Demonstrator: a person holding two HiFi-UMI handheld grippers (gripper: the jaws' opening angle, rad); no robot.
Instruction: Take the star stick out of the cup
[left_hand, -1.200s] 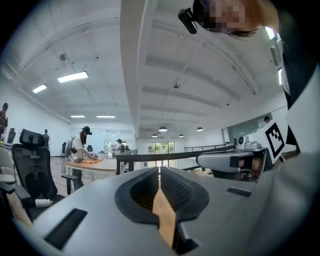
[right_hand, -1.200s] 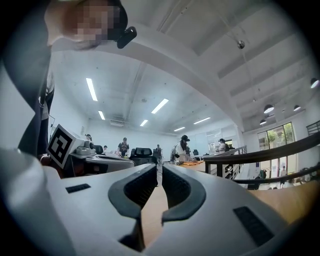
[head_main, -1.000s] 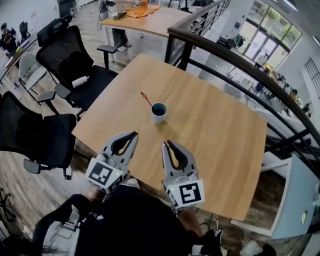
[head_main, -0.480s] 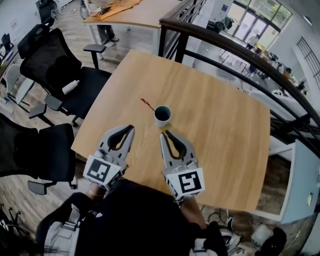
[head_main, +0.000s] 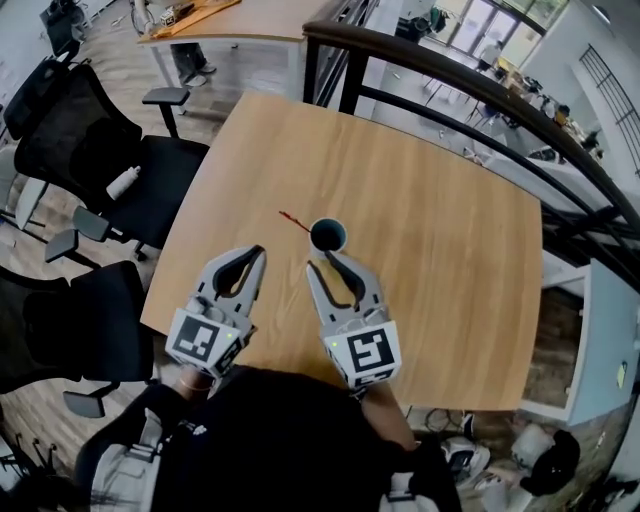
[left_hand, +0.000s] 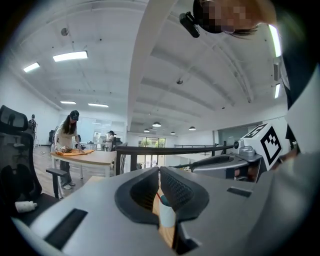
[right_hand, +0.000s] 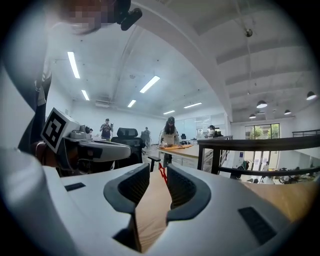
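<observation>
A small white cup (head_main: 327, 236) with a dark inside stands on the wooden table (head_main: 440, 290). A thin red star stick (head_main: 293, 220) leans out of it to the upper left. My left gripper (head_main: 257, 251) hovers left of and nearer than the cup, jaws together, empty. My right gripper (head_main: 321, 260) is just short of the cup, jaws parted a little around nothing. The left gripper view shows the cup (left_hand: 167, 216) through the slit of the left gripper (left_hand: 159, 172). In the right gripper view the stick (right_hand: 162, 176) shows beyond the right gripper (right_hand: 158, 171).
Two black office chairs (head_main: 150, 185) (head_main: 60, 320) stand off the table's left edge. A dark railing (head_main: 450, 75) runs behind the table. Another table (head_main: 235, 18) with a person beside it is at the back left.
Both grippers have moved forward toward the cup; the right one's tips now sit just below it and its jaws have parted slightly. The cup and stick have not moved on the table.
</observation>
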